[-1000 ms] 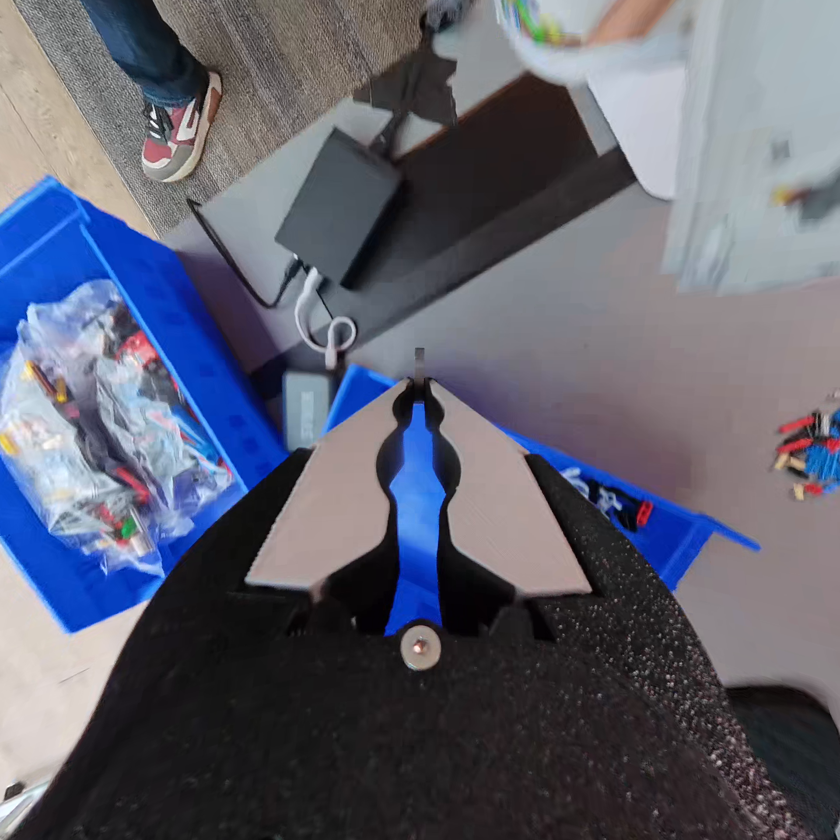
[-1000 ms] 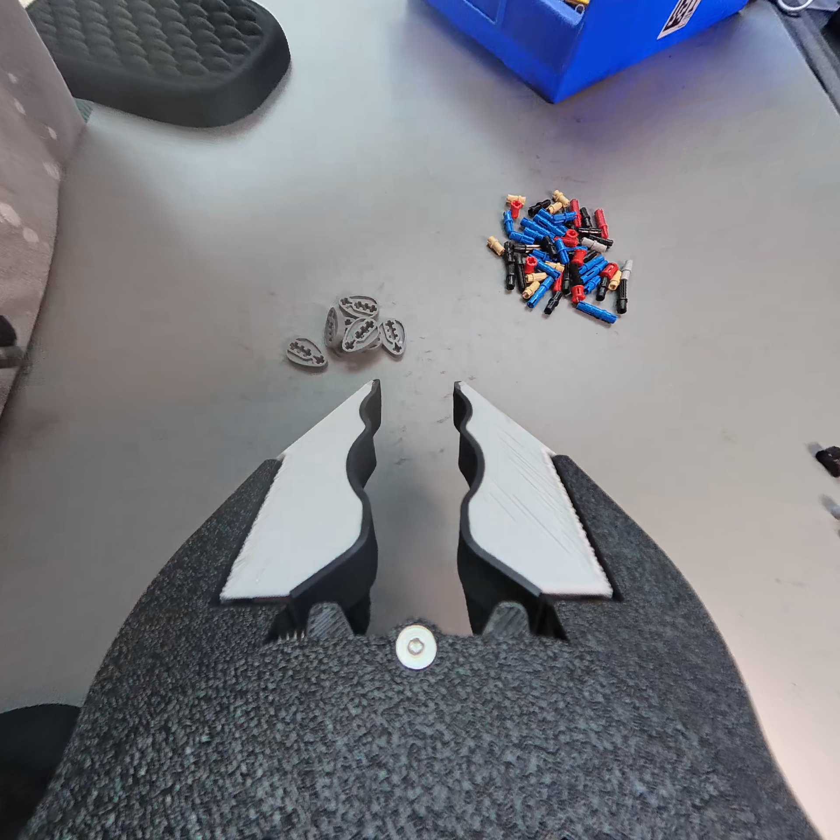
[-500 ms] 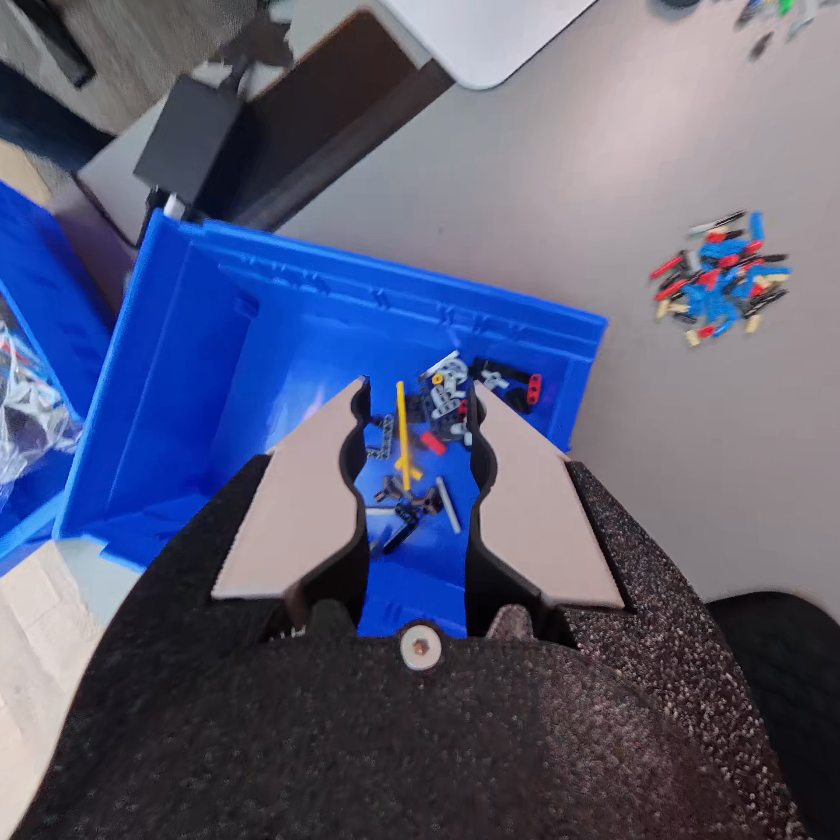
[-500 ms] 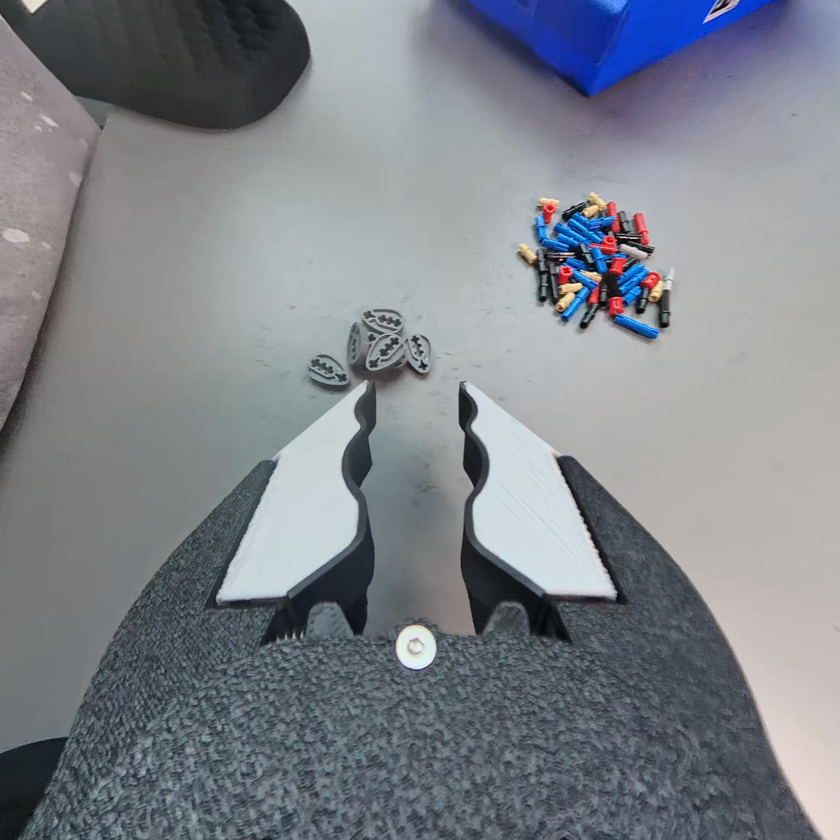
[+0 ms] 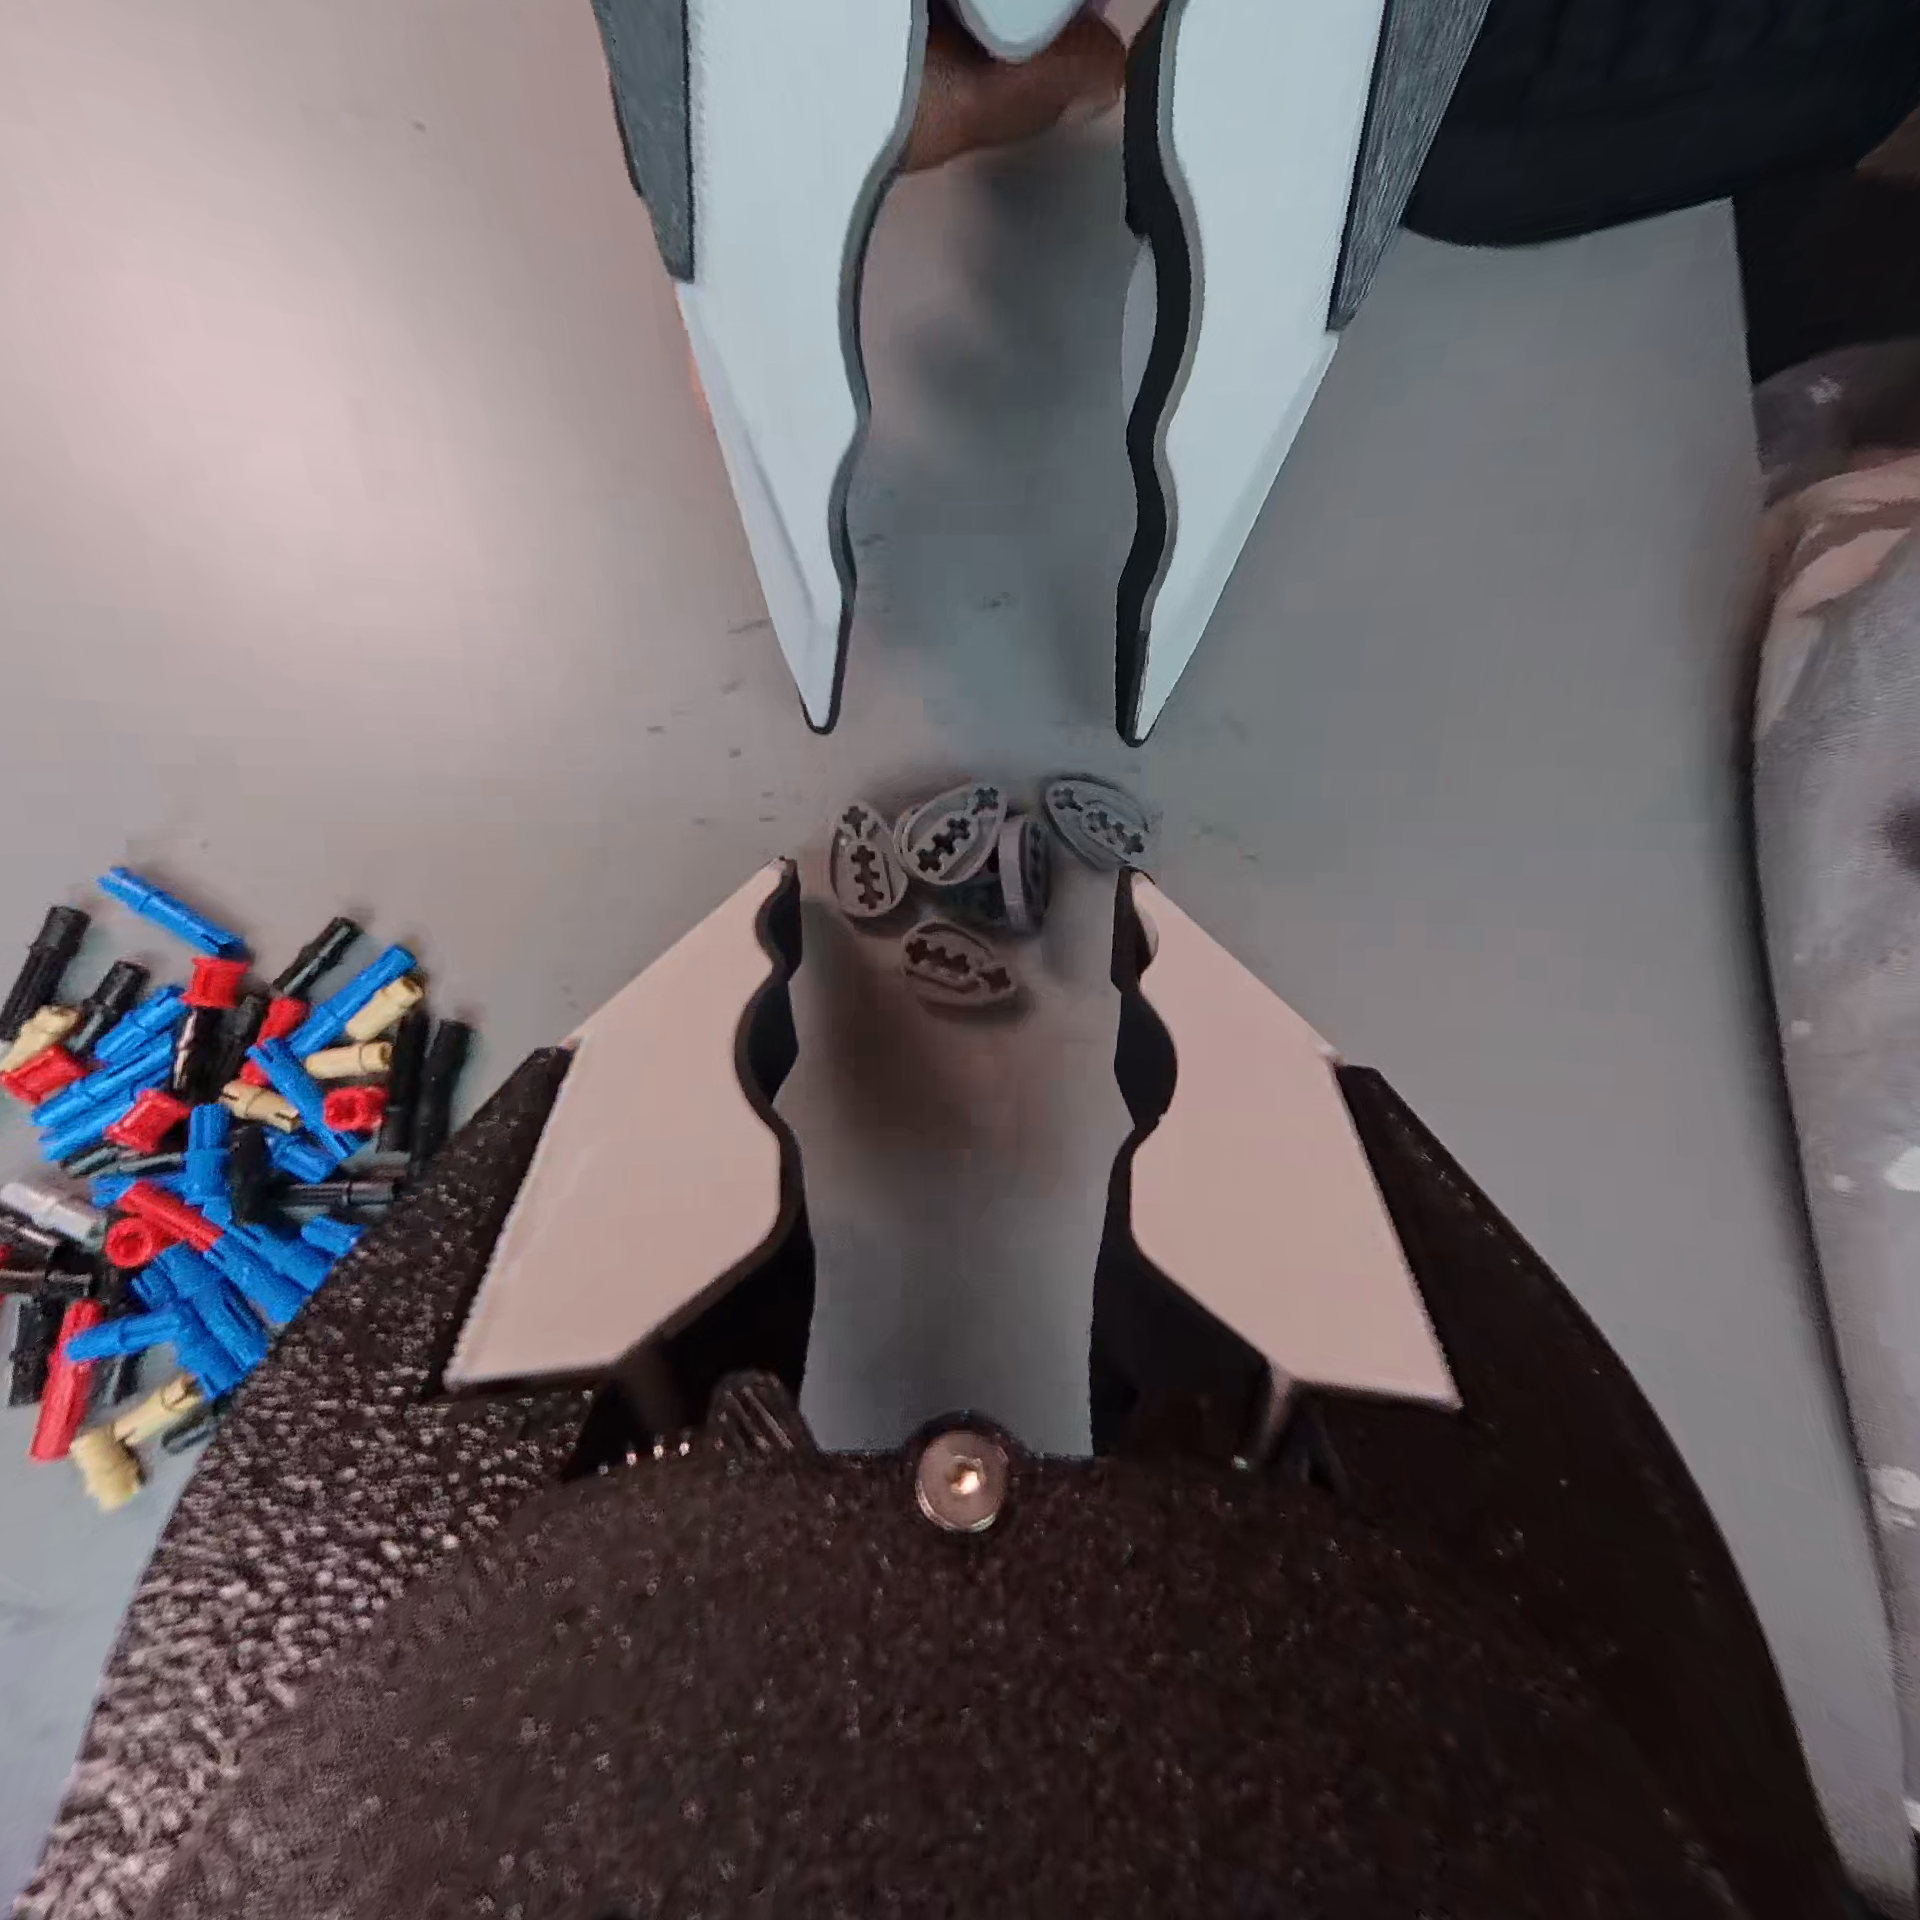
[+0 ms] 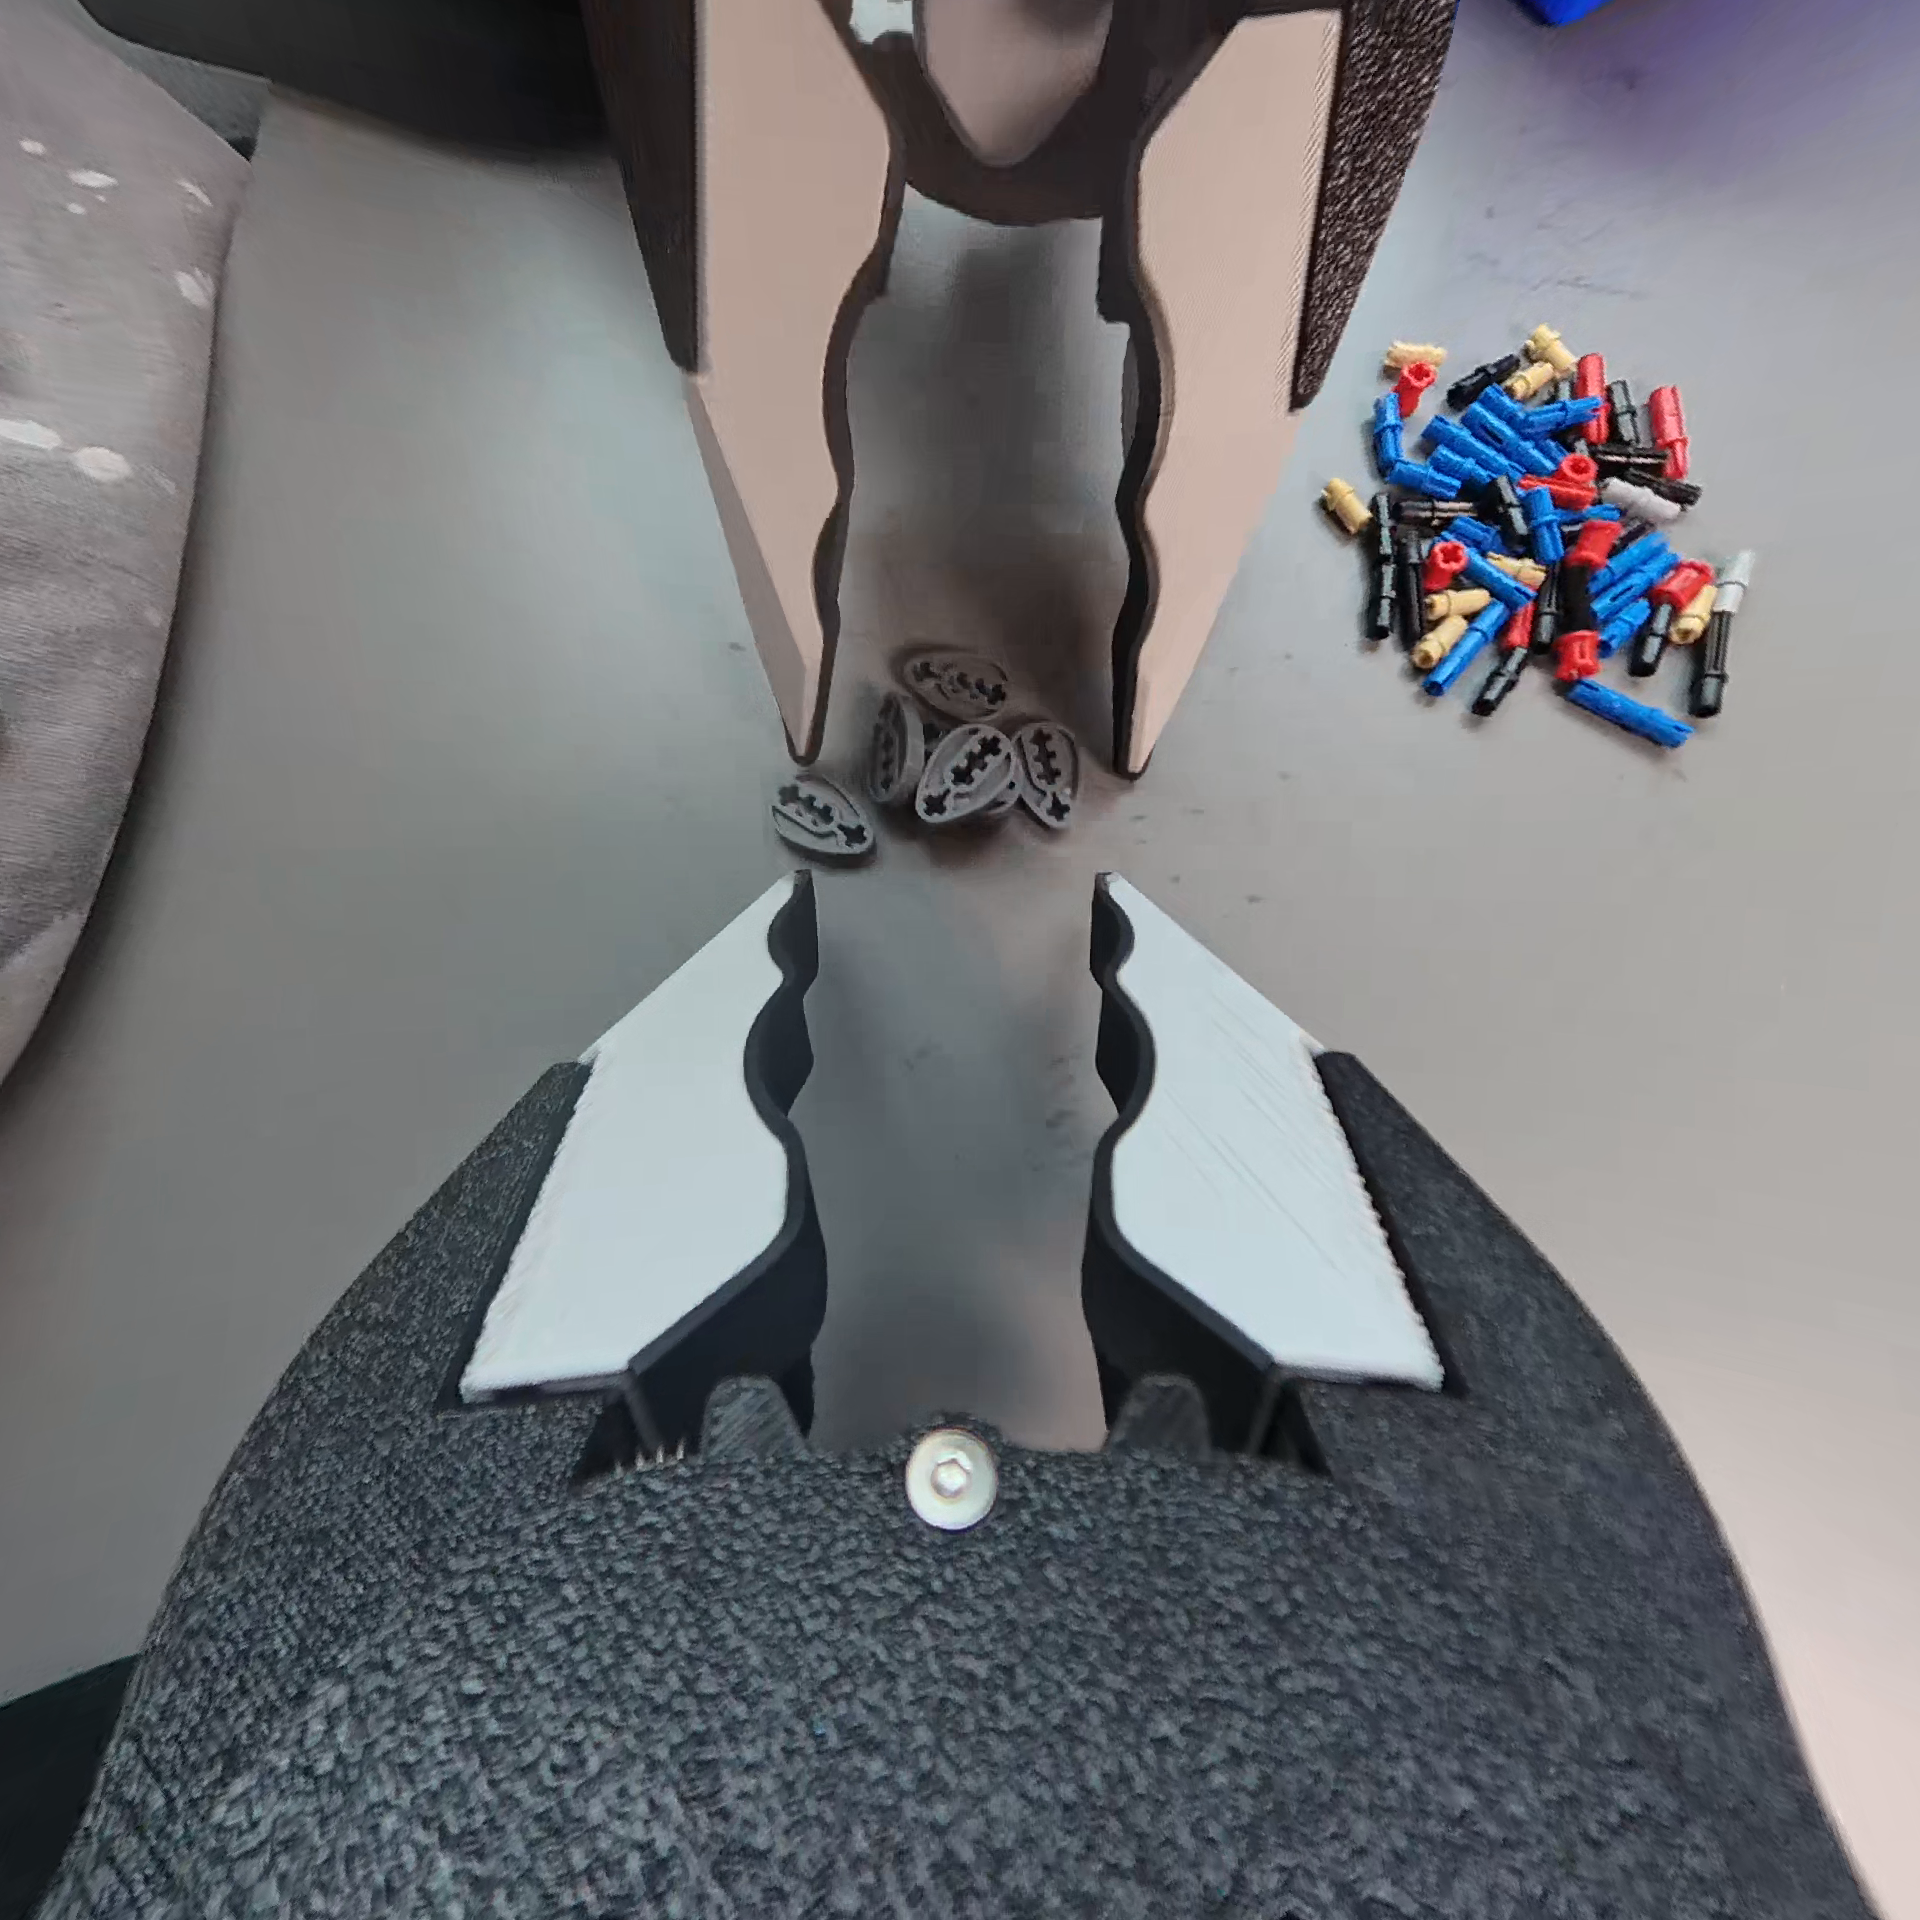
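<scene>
A small heap of grey oval pieces with cross-shaped holes (image 5: 951, 836) lies on the grey table (image 5: 312, 520). My left gripper (image 5: 958, 878), with tan fingers, is open, and its tips stand either side of the heap. My right gripper (image 6: 951, 880), with white fingers, is open and empty just short of the heap (image 6: 961, 774). The two grippers face each other tip to tip across the heap. The right gripper also shows in the left wrist view (image 5: 977, 727), and the left gripper shows in the right wrist view (image 6: 966, 761).
A pile of small blue, red, black and tan pins (image 5: 197, 1143) lies beside the left gripper; it also shows in the right wrist view (image 6: 1538, 540). A grey mottled cushion (image 5: 1839, 935) borders the table. A blue bin corner (image 6: 1558, 8) sits at the far edge. The tips of both grippers are at nearly the same place.
My left gripper was shut on a small grey part, opened over the blue bin, then swung across to the grey pieces. My right gripper moved forward toward them, staying open.
</scene>
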{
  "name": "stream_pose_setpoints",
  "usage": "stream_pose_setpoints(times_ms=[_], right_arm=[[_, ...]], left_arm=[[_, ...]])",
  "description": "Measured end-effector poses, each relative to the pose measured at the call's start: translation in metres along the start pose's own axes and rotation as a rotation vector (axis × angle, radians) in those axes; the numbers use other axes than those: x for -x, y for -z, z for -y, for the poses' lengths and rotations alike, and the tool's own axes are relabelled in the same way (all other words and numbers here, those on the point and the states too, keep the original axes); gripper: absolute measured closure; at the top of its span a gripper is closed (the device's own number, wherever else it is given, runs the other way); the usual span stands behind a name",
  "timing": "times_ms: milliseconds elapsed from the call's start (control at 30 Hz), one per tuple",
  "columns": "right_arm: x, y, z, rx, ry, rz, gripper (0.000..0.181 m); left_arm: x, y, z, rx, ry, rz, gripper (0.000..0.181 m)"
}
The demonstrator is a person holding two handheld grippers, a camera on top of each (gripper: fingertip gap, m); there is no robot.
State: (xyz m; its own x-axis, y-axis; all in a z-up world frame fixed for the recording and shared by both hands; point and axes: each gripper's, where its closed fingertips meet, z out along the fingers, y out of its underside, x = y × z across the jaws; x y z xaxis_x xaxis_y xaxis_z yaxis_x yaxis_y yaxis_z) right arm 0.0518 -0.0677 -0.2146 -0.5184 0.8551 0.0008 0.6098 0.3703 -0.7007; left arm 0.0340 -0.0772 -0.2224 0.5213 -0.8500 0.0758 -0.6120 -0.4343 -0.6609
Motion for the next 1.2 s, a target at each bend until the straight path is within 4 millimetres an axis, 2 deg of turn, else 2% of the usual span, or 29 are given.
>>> stream_pose_setpoints(times_ms=[33, 133, 233, 700, 967, 1200], right_arm=[[-0.002, 0.002, -0.002, -0.003, -0.008, -0.005, 0.129], [-0.005, 0.006, -0.002, -0.026, -0.024, 0.0, 0.13], [-0.004, 0.004, -0.005, -0.021, -0.023, 0.01, 0.131], [-0.002, 0.002, -0.004, -0.03, -0.019, 0.018, 0.132], [-0.002, 0.002, -0.003, -0.033, -0.02, 0.017, 0.132], [-0.002, 0.003, -0.003, -0.036, -0.02, 0.016, 0.133]], left_arm=[[0.002, -0.003, 0.001, -0.006, -0.019, 0.003, 0.122], [0.002, -0.005, 0.003, -0.011, -0.025, -0.014, 0.13], [0.002, -0.005, 0.002, -0.02, -0.072, 0.007, 0.147], [0.002, -0.004, 0.003, -0.062, -0.086, 0.025, 0.156], [0.007, 0.004, 0.006, -0.076, -0.095, 0.059, 0.179], [0.017, 0.02, 0.009, -0.112, -0.08, 0.102, 0.178]])
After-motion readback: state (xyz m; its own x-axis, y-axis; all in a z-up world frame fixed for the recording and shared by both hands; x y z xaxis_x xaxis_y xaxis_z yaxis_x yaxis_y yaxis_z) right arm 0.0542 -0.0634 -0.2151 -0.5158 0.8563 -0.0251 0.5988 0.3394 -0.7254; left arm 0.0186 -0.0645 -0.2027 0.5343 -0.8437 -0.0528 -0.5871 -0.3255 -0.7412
